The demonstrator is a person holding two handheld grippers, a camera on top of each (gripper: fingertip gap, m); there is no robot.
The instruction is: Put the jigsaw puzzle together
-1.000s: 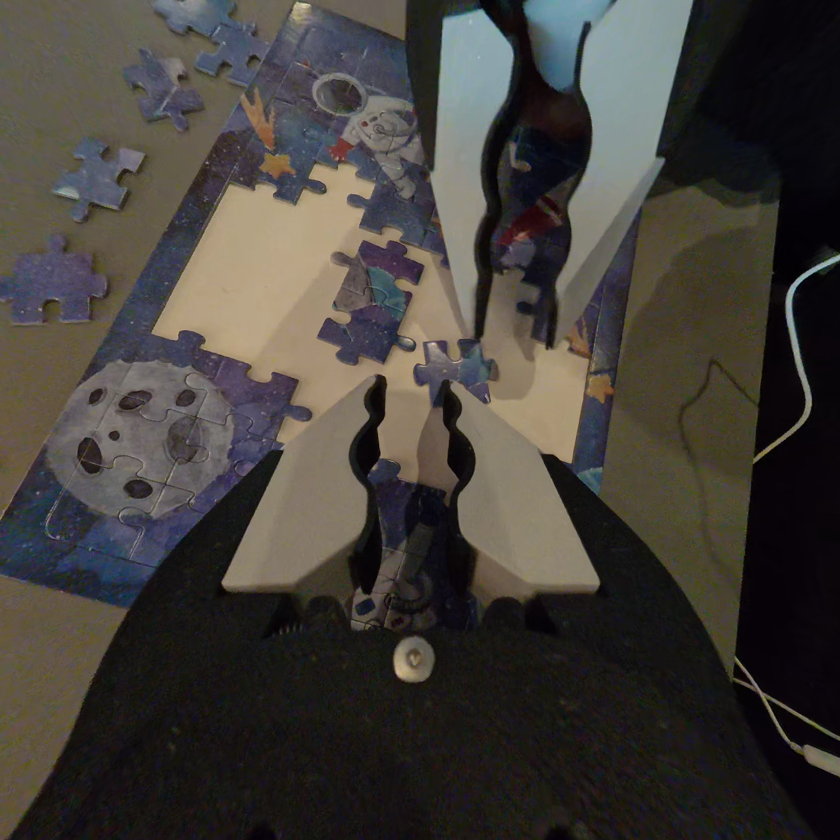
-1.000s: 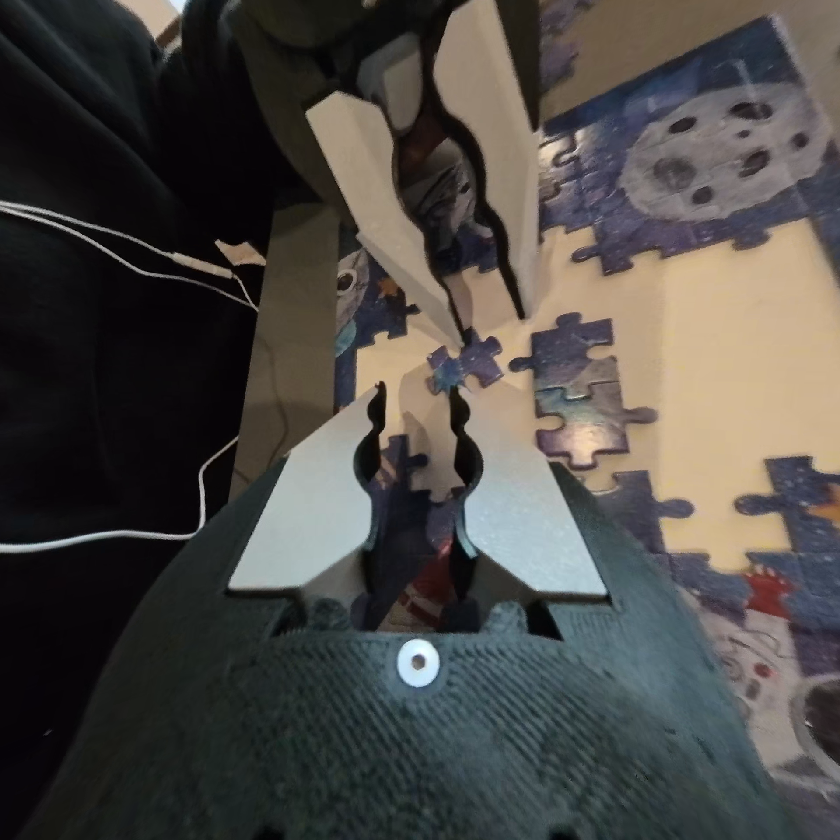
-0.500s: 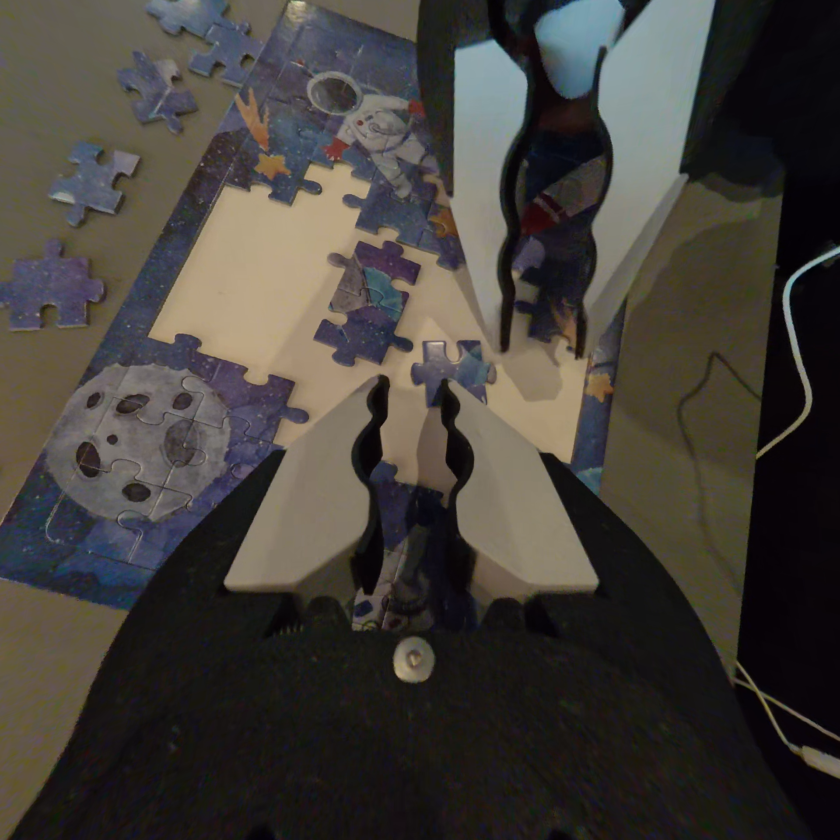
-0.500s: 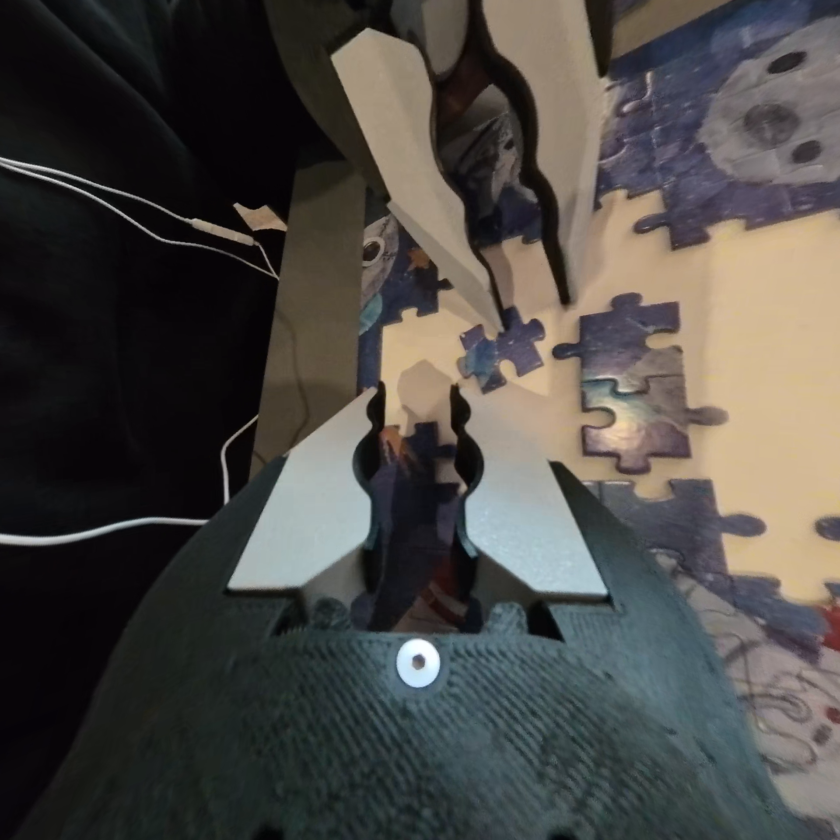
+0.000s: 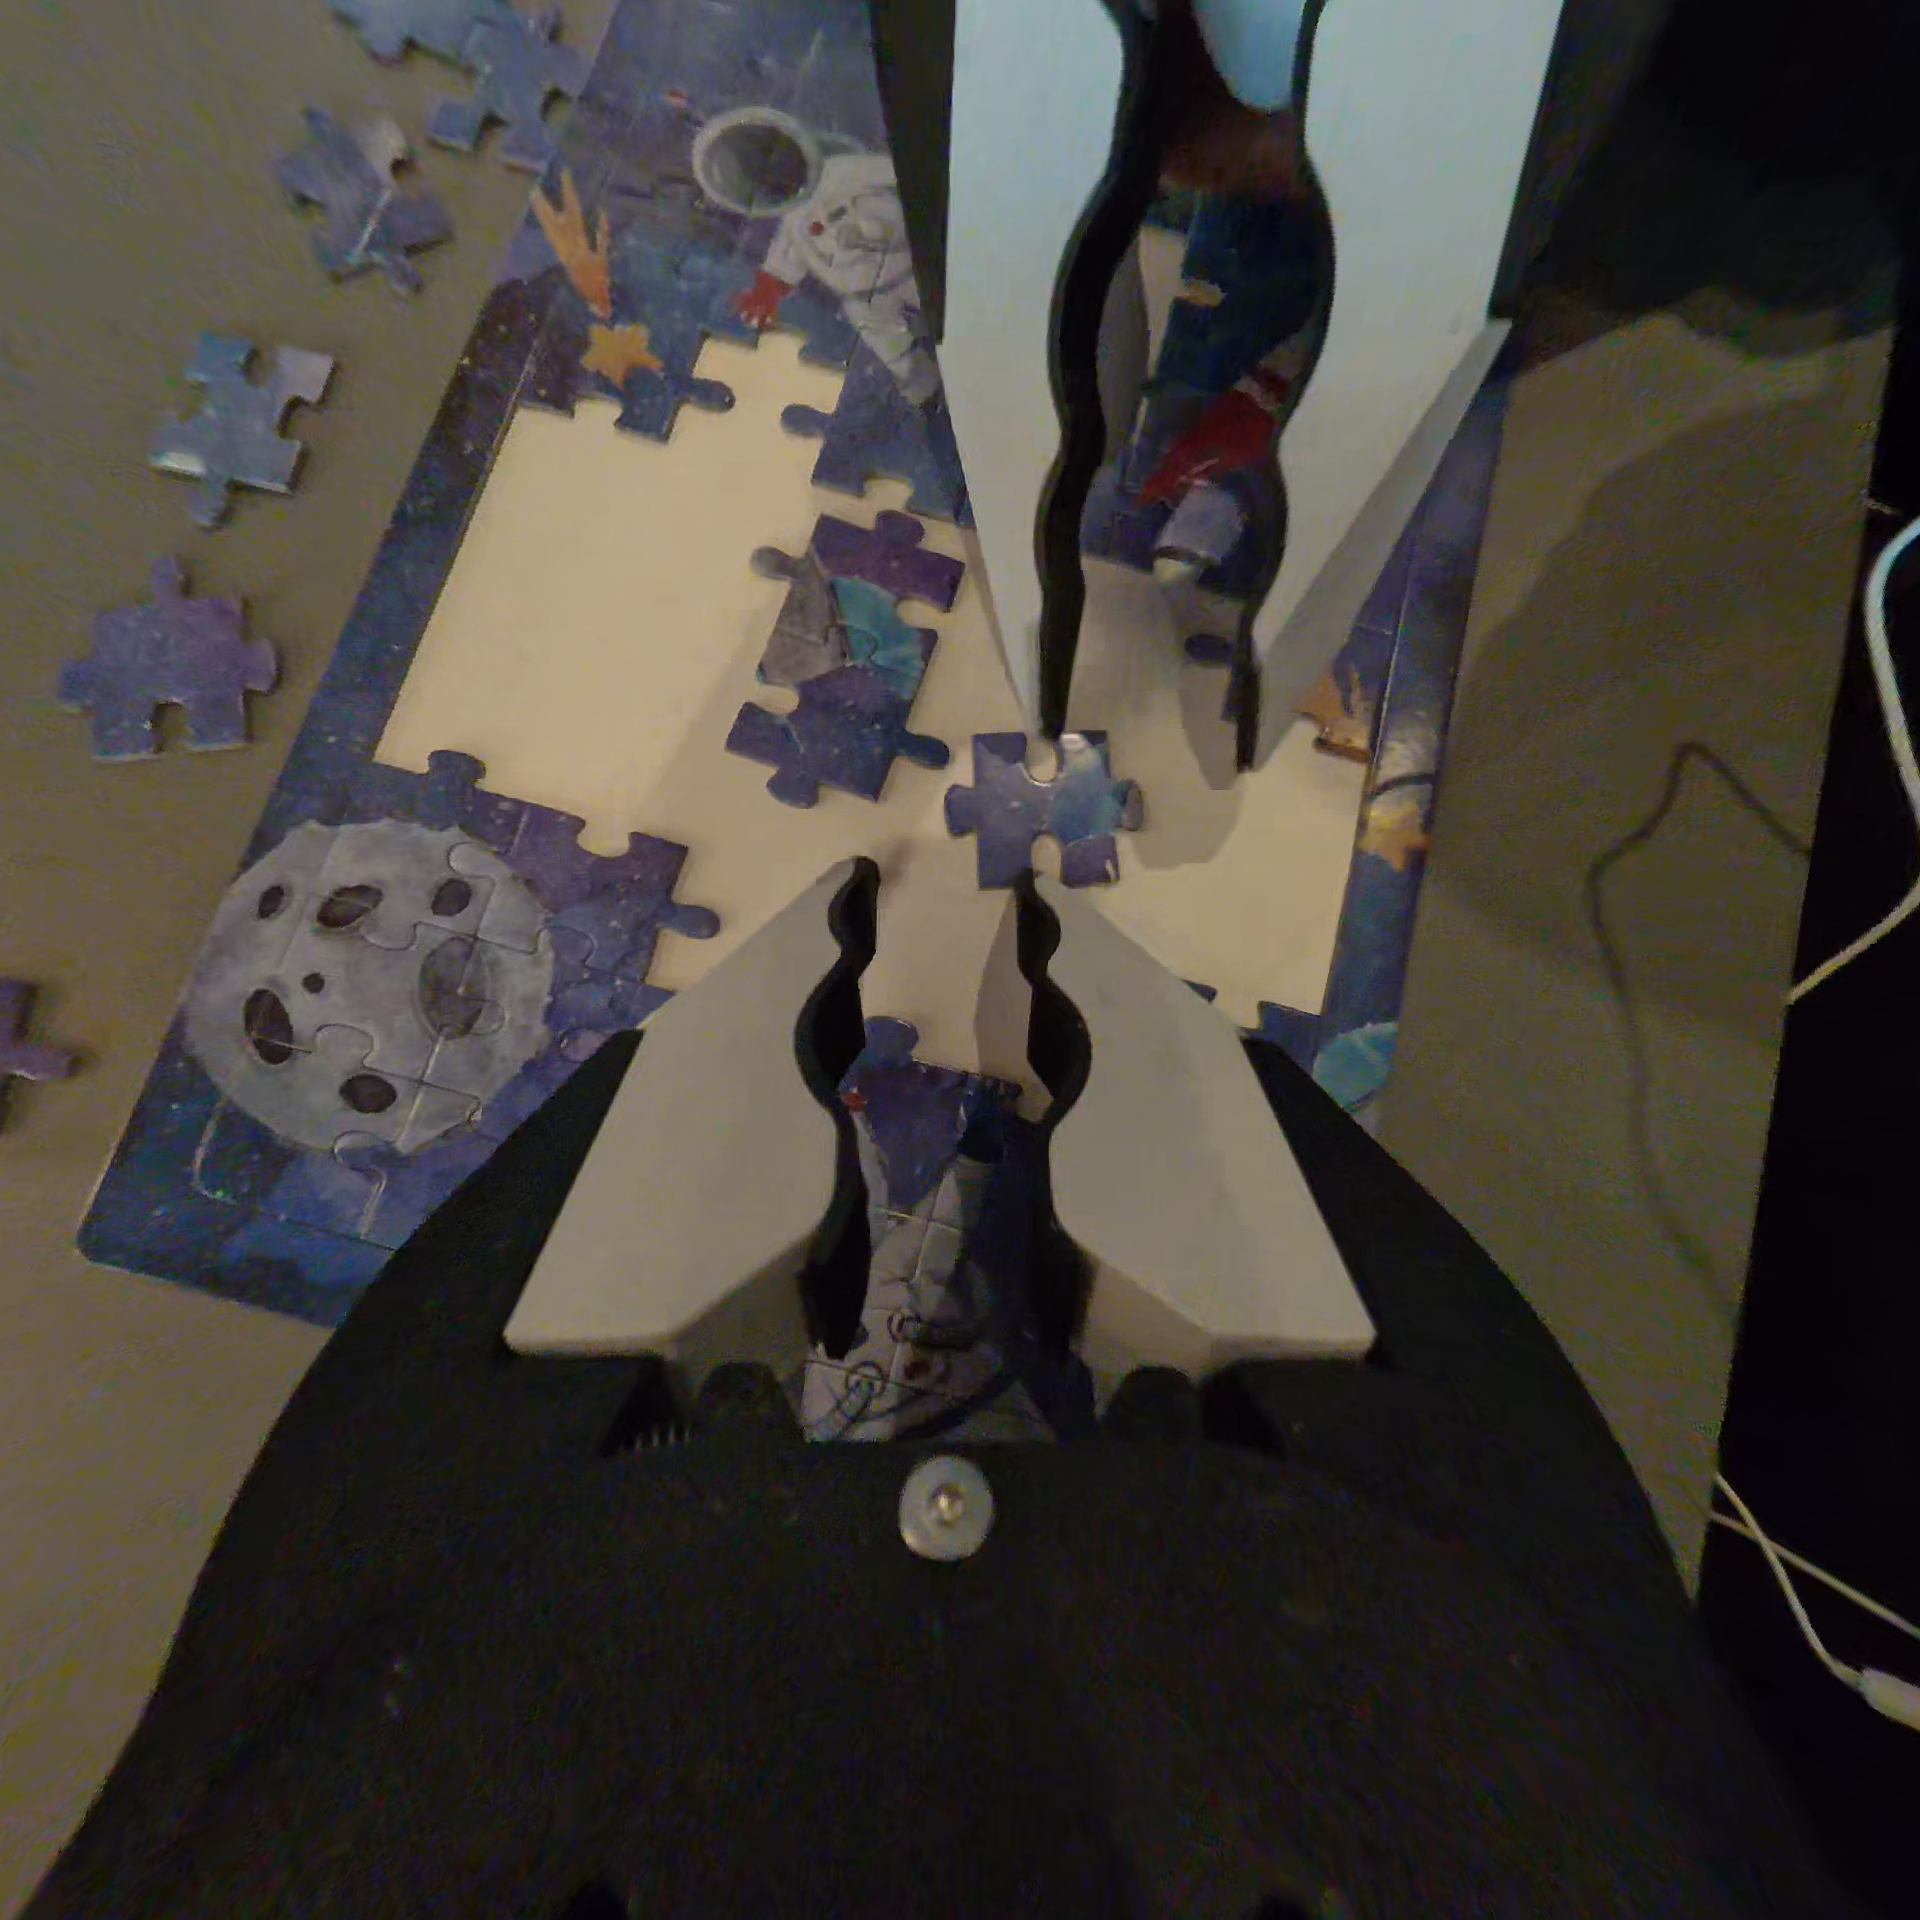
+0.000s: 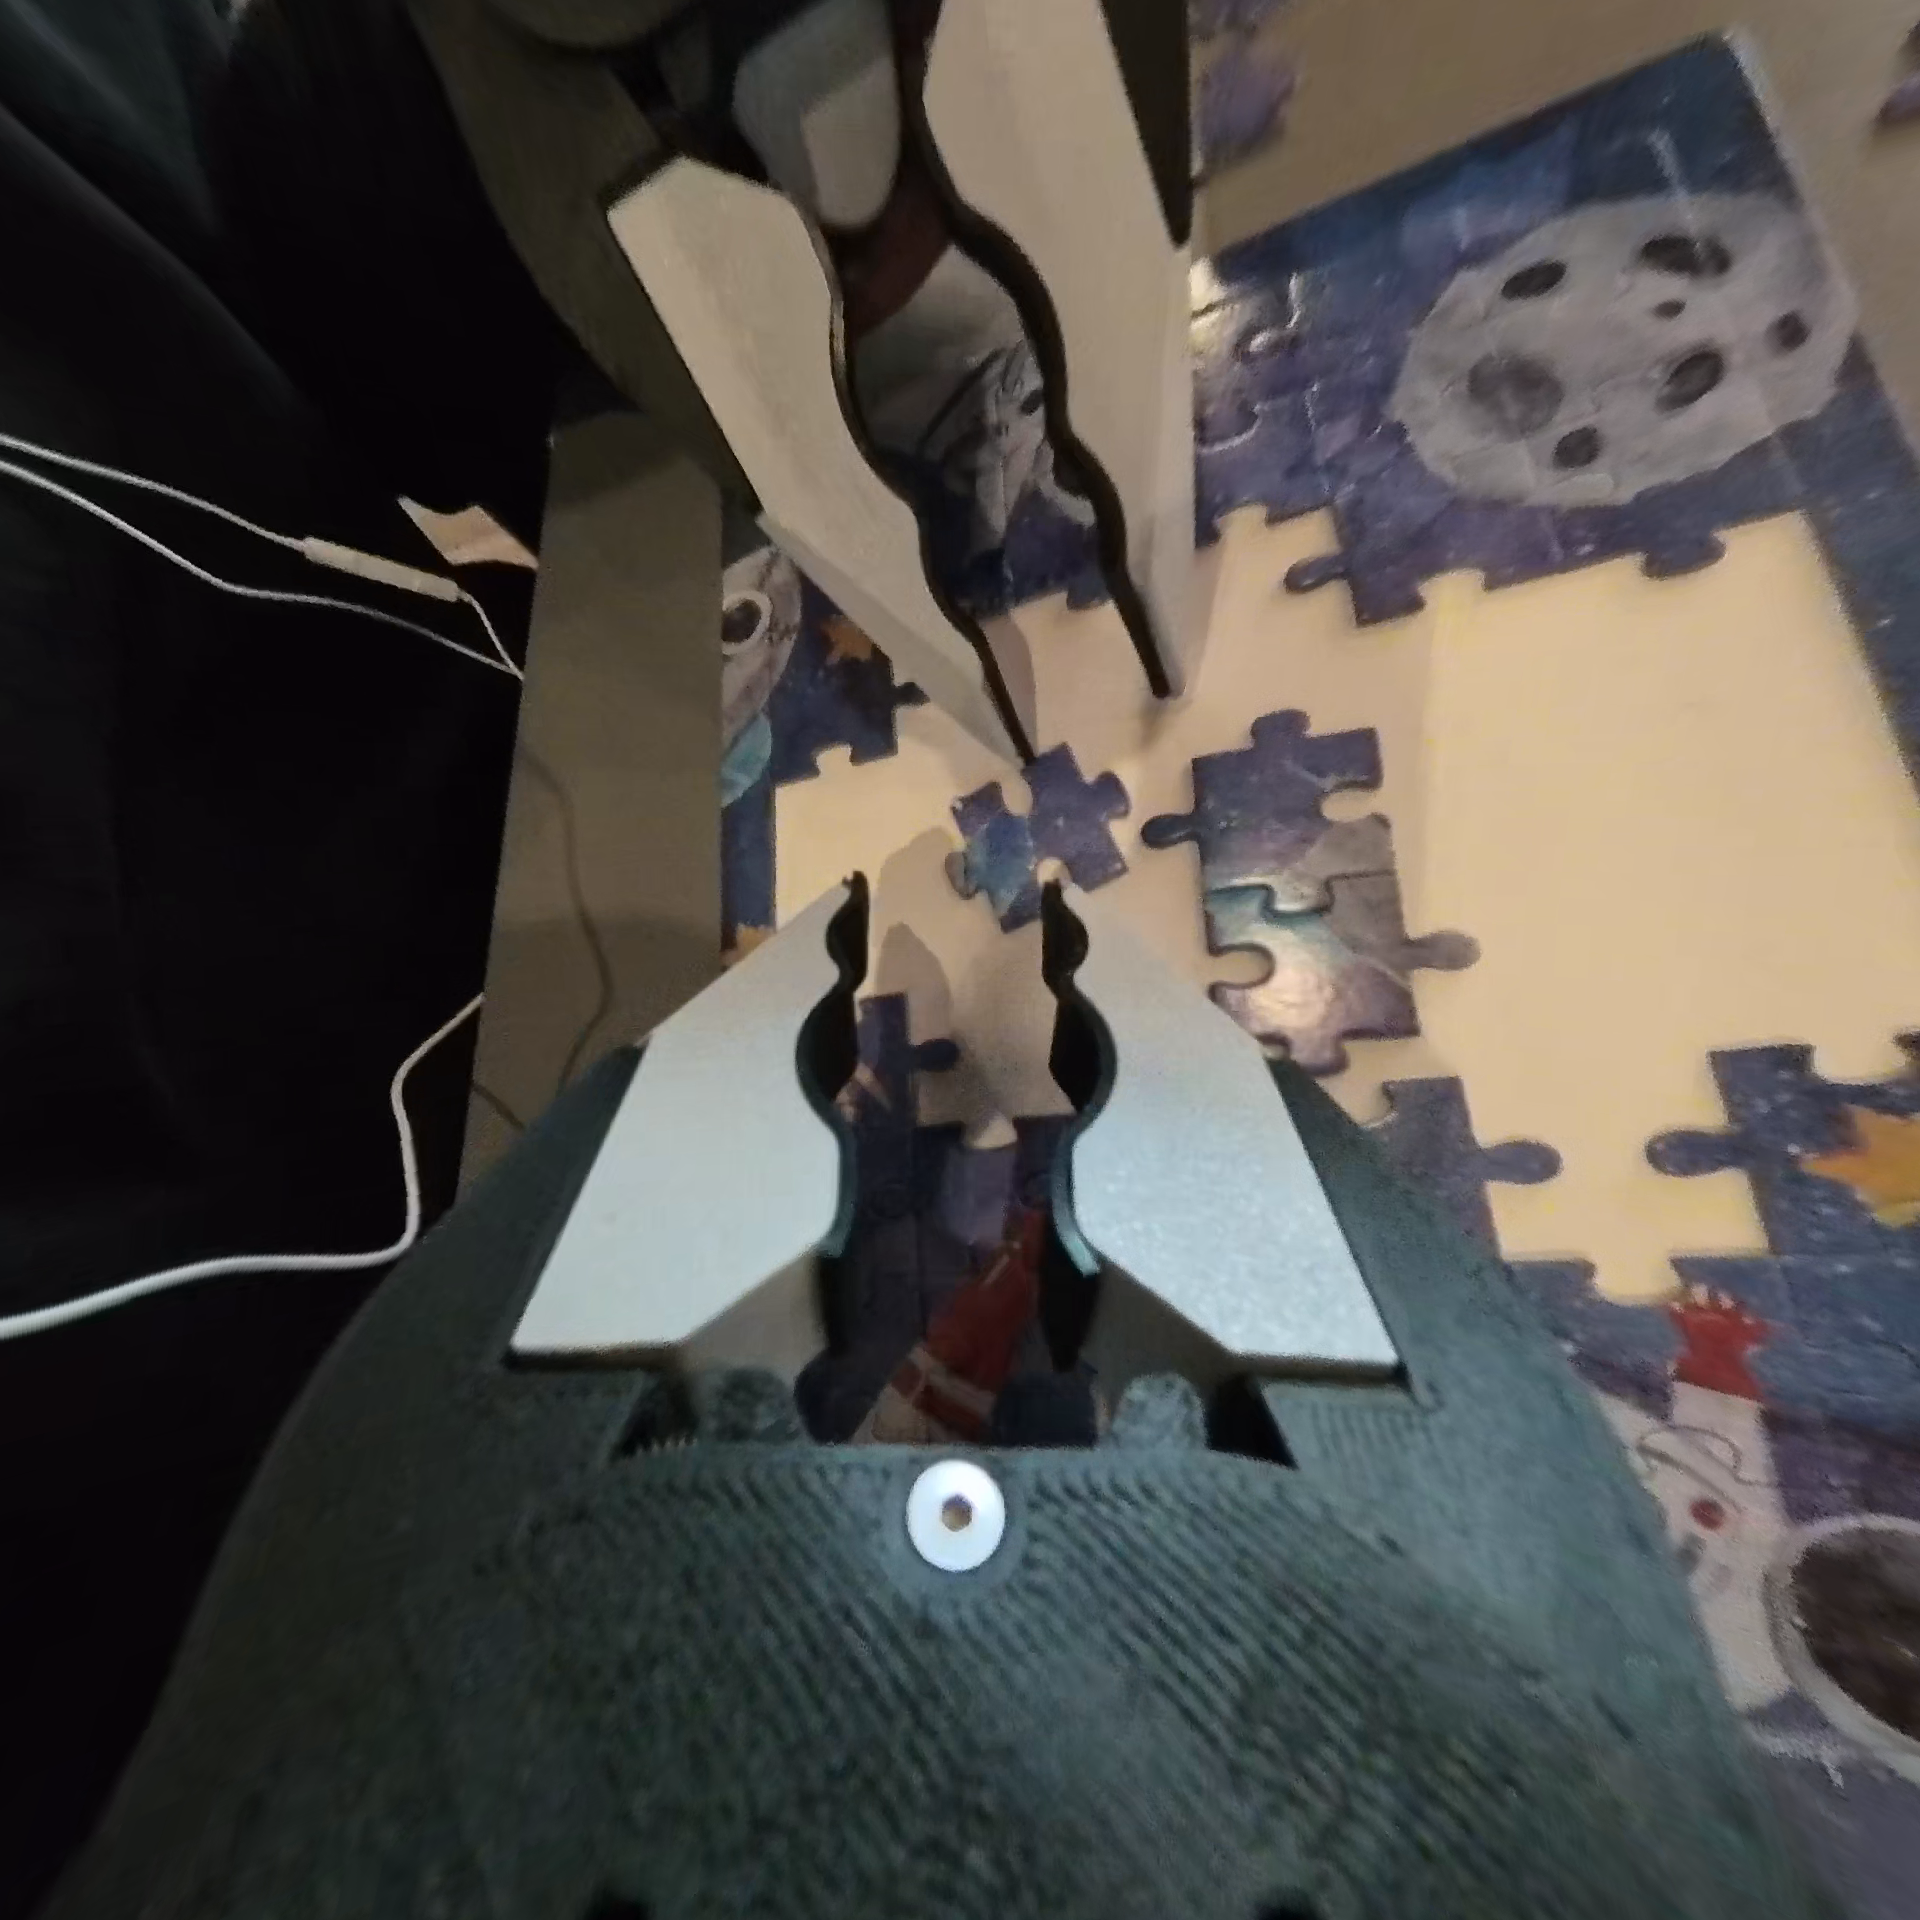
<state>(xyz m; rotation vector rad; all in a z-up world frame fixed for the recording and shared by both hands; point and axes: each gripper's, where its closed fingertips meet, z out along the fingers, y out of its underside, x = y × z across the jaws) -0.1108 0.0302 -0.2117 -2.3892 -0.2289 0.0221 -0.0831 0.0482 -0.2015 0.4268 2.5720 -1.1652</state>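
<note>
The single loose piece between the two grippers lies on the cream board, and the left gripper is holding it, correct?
Not quite. The loose piece does lie on the cream board, but the left gripper is open and holds nothing; the left wrist view shows this.

Blue starry puzzle piece point(image 5: 1042, 808), cream tray point(image 5: 582, 582).

Dim warm indoor light, soft gripper shadows across the cream puzzle tray point(image 5: 582, 582), dark unlit margins, wide-angle bending at edges, right wrist view smeared and soft, left wrist view sharper.
</note>
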